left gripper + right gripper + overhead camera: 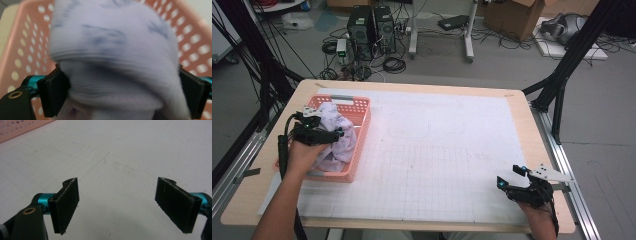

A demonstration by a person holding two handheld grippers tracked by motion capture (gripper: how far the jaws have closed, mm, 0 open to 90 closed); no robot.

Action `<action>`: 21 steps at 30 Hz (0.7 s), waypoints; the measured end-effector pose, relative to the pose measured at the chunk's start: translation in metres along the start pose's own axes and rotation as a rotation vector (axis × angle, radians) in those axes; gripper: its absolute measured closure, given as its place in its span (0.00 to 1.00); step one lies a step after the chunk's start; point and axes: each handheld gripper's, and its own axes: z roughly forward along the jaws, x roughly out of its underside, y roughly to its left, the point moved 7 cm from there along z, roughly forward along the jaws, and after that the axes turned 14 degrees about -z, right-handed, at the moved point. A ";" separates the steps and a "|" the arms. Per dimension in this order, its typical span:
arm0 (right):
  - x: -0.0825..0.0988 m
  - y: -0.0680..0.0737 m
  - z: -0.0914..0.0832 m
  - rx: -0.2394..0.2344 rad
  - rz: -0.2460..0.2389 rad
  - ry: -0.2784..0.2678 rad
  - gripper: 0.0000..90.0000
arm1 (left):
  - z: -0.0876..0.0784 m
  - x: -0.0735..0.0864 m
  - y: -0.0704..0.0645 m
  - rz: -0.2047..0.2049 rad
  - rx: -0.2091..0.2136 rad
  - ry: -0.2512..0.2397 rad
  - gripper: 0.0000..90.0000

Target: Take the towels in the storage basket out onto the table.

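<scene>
Blurred pale-lilac cloth [112, 57] bulges between left tool [125, 97] pads, seemingly gripped; right tool [125, 207] gapes.

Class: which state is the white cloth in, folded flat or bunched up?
Bunched up: the white cloth sits heaped in the pink basket, mounded between the left gripper's jaws.

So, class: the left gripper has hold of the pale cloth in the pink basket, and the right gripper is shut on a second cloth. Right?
One slip. The right gripper holds nothing: the right gripper view shows its jaws wide apart over the bare white mat. The left gripper does grip the pale cloth in the pink basket.
</scene>
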 end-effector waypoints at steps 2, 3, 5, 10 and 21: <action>0.001 0.000 0.000 -0.002 0.001 0.005 0.20 | 0.010 0.007 0.006 -0.012 -0.031 0.062 0.14; 0.001 0.000 0.001 -0.003 -0.001 0.008 0.20 | 0.014 0.010 0.007 -0.022 -0.034 0.079 0.13; 0.001 0.001 0.001 -0.004 -0.004 0.010 0.20 | 0.018 0.012 0.008 -0.031 -0.014 0.092 0.13; 0.002 0.001 0.004 -0.007 -0.008 0.017 0.20 | 0.024 0.013 0.006 -0.021 0.016 0.108 0.14; 0.000 0.002 0.003 -0.006 -0.014 0.013 0.20 | 0.014 0.010 0.005 -0.089 0.090 0.072 0.58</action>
